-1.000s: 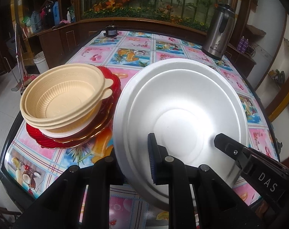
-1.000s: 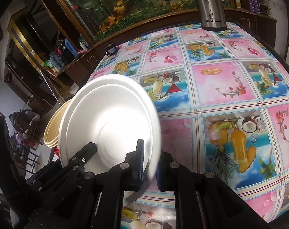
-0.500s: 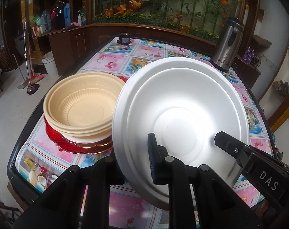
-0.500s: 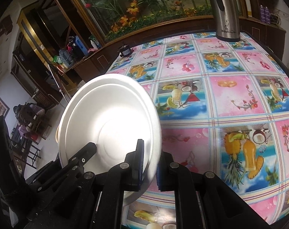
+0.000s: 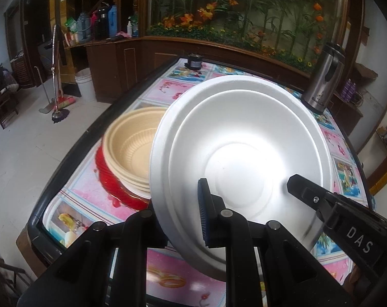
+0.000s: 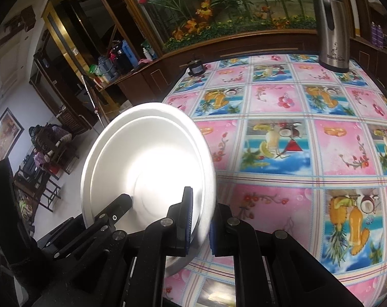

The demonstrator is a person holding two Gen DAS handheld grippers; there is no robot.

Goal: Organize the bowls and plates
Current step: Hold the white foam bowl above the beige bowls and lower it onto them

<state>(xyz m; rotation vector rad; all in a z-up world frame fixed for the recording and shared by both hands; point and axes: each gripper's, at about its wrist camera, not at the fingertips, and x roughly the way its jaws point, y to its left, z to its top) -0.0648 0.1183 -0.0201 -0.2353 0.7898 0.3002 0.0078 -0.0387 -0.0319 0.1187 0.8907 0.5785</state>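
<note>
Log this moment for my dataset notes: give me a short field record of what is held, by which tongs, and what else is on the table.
held item: white foam plate, tilted, off the table
left tongs: shut on the plate's near rim
right tongs: shut on the plate's rim, opposite side
stack: beige bowls nested on a red plate, left of the held plate
table: fruit-print cloth
also there: steel flask at the far edge

White foam plate (image 5: pixel 244 138) tilted beside stacked, perhaps two, beige bowls (image 5: pixel 132 140).
</note>
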